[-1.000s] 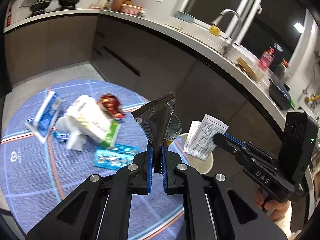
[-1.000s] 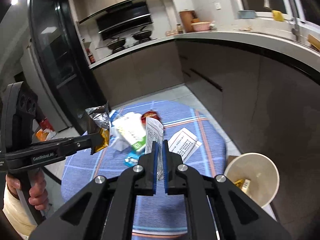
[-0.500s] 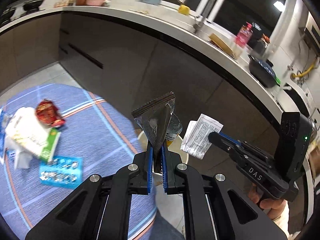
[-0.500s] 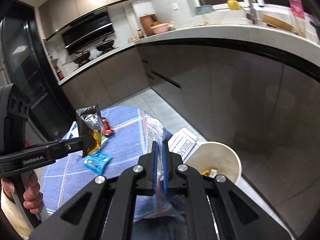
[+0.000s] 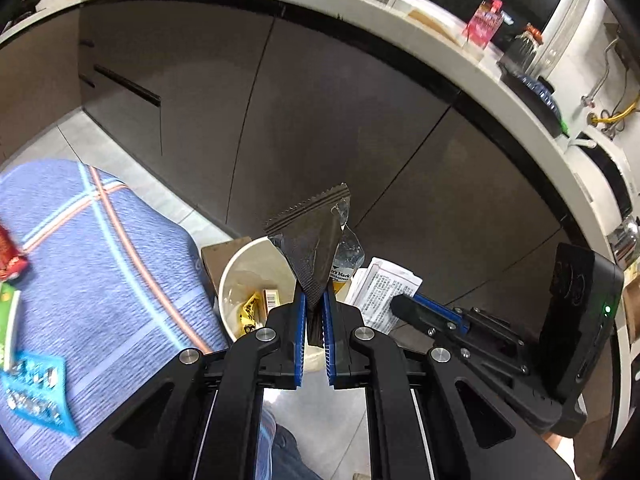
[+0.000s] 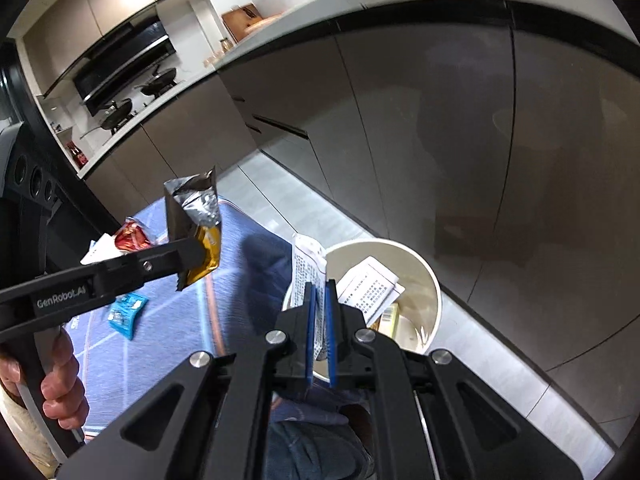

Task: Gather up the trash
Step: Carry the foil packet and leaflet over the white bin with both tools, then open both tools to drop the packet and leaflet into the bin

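Right wrist view: right gripper [image 6: 319,312] pinches a printed leaflet [image 6: 306,266] over the bin [image 6: 430,280]; left gripper [image 5: 314,312] clamps a foil wrapper [image 5: 314,248], seemingly nearby. Next, release both.

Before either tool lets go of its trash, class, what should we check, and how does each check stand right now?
1. Left tool grips wrapper: ok.
2. Right tool grips leaflet: ok.
3. Bin upright and open: ok.
4. Leaflet above the bin mouth: ok; it hangs over the near rim.
5. Wrapper above the bin mouth: cannot tell; the left view suggests yes, the right view shows it over the rug.
6. Room in the bin: ok; only a few scraps at the bottom.
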Demonstrator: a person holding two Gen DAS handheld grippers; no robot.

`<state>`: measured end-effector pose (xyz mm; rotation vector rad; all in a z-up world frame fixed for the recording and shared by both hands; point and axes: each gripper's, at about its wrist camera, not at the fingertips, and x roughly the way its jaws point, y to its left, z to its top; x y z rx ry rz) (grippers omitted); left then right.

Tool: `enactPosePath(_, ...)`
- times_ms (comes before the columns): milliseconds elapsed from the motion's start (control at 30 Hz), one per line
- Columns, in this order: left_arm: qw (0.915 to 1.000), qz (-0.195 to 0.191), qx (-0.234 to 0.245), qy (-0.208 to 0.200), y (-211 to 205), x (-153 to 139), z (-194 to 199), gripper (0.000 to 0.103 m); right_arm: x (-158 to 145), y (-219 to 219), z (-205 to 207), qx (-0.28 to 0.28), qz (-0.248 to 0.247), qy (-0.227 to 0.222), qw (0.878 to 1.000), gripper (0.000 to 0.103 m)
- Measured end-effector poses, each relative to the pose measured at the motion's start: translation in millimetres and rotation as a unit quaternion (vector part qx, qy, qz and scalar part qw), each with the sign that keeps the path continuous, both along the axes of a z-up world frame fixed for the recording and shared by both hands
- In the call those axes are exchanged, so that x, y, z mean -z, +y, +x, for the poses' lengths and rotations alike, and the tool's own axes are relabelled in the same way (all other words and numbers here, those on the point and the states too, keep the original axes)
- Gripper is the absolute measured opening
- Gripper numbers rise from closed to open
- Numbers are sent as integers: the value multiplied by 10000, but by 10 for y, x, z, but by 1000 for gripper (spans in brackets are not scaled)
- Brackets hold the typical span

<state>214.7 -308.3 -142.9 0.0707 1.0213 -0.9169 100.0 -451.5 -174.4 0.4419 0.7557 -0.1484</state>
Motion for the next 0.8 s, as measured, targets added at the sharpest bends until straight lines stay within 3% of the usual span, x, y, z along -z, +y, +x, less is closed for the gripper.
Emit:
enactPosePath(267,9986,470,104,211,-411,464,177,8,461,-180,237,-9,191,375,9991,7)
enactPosePath(433,9976,643,140,203,-522,606,255,9,650,-230,394,-57,254,511,9984,7)
enactPosePath(500,9975,698,96,112,-524,643,283,16,714,-230,437,-118,258,552,9981,9)
enactPosePath(567,9972,740,25,60,-547,667,316,33,783,-238,463,-156,178,590,9980,11)
enactPosePath(600,9972,746,-38,29,-551,678,341,36,809,-259,455,-178,138,586,9980,14)
enactPosePath(633,9972,748,-73,2,-563,684,360,41,842,-265,455,-216,84,590,9980,28)
enactPosePath(667,9970,763,-111,-23,-563,686,381,53,862,-263,456,-242,64,605,9979,49)
enactPosePath(800,9963,732,-401,-208,-515,646,458,83,920,-219,428,-400,-139,642,9970,69)
